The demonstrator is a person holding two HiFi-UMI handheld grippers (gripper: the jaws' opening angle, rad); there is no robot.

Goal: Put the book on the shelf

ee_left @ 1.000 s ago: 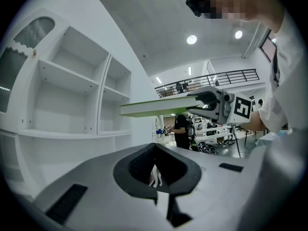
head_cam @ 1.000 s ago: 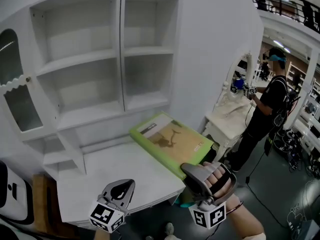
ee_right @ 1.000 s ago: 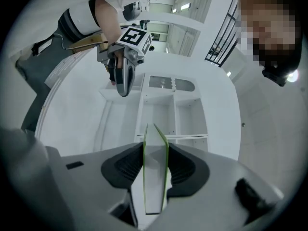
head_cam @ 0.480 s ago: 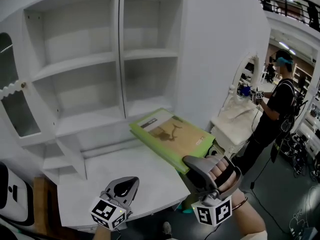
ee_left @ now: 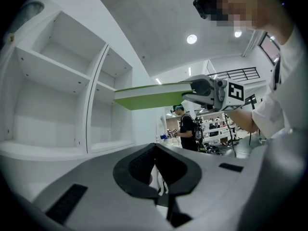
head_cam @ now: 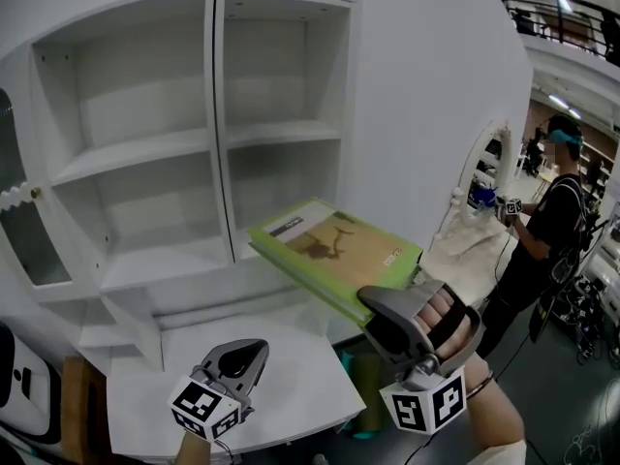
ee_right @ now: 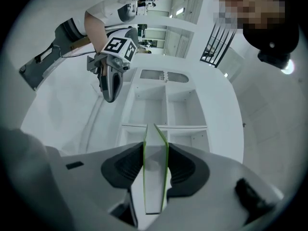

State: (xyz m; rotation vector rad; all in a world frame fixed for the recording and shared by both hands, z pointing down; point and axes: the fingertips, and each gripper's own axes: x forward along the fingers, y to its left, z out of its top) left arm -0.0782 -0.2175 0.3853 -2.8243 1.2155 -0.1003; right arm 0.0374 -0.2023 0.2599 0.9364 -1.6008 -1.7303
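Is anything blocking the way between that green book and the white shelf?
Nothing visible does. The right gripper holds the book in the air in front of the shelf, whose compartments face it open, with nothing showing in between.

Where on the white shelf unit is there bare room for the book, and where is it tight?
Every open compartment of the white shelf unit is empty, either side of its centre divider. The white desktop below is bare too, beyond the left gripper. Crowded: the green-edged book in the right gripper fronts the right column's lowest shelf.
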